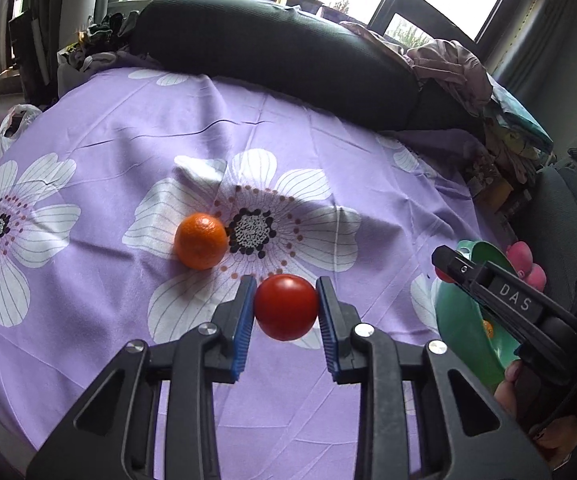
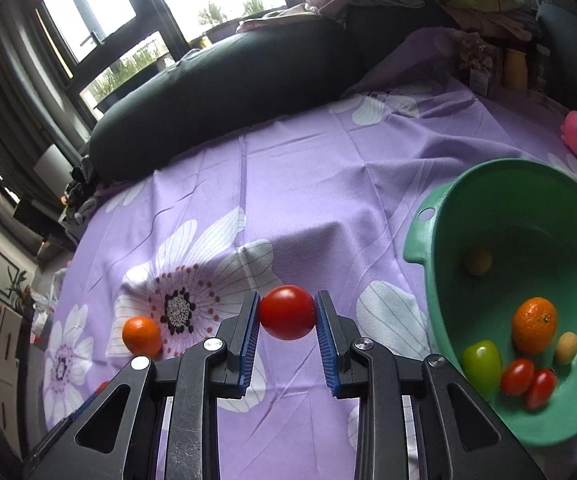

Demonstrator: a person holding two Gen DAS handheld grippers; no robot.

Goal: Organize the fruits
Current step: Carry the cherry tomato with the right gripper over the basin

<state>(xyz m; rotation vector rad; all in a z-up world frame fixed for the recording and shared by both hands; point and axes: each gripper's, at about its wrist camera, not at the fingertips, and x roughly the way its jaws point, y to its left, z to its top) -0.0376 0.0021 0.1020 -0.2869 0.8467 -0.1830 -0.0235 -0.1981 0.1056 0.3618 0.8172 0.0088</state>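
Mandarin [image 1: 201,241] loose on purple sheet [image 1: 108,120], leftmost. Left gripper [image 1: 286,307] clamps red tomato [image 1: 286,307]; right gripper [image 2: 287,313] clamps another tomato [image 2: 287,313], both lifted clear, likely bound for green bowl [image 2: 428,236] at far right.

In the left wrist view, the right gripper [image 1: 444,260] covers most of the green bowl [image 1: 454,320]; only part of its rim and wall shows. The hand [image 1: 508,392] behind it is cut off by the picture's edge. A pink object [image 1: 528,268] beyond the bowl is partly hidden. In the right wrist view, a small red item [image 2: 102,387] beside the gripper frame, possibly a fruit, is largely concealed.
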